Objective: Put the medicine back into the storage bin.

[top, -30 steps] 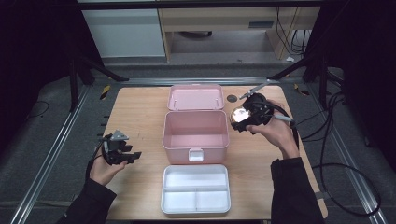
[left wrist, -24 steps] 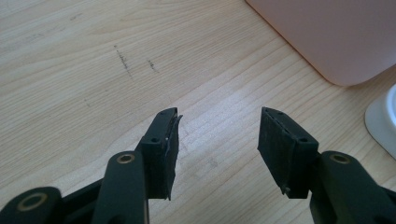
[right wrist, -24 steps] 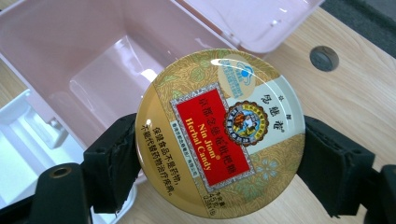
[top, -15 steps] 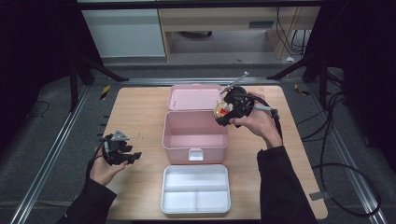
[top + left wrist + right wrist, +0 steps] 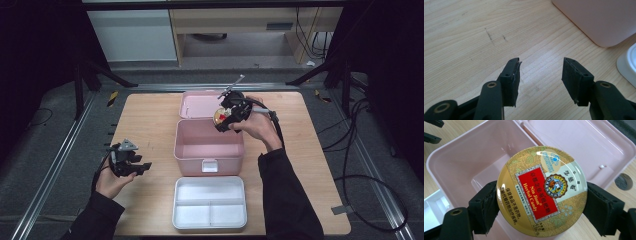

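The right gripper [image 5: 541, 202] clamps a round herbal candy tin [image 5: 541, 191] by its rim above the open pink box [image 5: 209, 150]; that slick rim could slip and drop askew. The left gripper [image 5: 541, 75] rests released, far left.

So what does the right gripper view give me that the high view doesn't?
Right gripper view alone: the label on the round candy tin, reading Nin Jiom Herbal Candy, and both pads pressed on its rim. High view alone: the left gripper, jaws apart over the table, and the full white tray. Both: the right gripper holding the tin above the open pink box.
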{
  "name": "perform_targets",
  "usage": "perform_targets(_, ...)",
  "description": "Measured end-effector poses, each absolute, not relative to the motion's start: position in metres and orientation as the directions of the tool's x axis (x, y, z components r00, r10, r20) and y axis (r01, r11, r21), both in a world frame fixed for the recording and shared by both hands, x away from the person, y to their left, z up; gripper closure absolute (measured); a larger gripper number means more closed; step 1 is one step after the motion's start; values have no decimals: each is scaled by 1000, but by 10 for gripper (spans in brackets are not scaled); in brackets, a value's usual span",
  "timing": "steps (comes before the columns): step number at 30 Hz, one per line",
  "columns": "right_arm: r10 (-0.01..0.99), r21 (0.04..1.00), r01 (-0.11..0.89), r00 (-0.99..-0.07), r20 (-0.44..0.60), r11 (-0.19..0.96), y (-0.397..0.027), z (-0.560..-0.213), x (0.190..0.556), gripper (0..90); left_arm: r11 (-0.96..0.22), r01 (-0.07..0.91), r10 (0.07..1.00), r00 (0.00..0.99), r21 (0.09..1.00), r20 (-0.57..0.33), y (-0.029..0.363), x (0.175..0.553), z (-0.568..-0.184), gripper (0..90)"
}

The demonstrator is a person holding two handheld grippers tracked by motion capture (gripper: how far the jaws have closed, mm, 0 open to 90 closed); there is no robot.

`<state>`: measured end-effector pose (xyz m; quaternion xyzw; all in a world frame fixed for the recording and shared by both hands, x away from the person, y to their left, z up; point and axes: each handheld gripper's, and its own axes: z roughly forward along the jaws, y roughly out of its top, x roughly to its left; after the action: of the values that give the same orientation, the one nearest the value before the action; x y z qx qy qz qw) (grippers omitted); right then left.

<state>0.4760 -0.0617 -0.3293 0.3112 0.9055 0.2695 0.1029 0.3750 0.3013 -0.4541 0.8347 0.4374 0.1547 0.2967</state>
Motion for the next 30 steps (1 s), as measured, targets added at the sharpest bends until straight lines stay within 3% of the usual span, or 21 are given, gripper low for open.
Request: perform_targets(30, 513, 521, 444, -858, 13, 730, 21, -367, 496, 204, -447, 627, 816, 579, 638, 3, 300, 374, -451, 488)
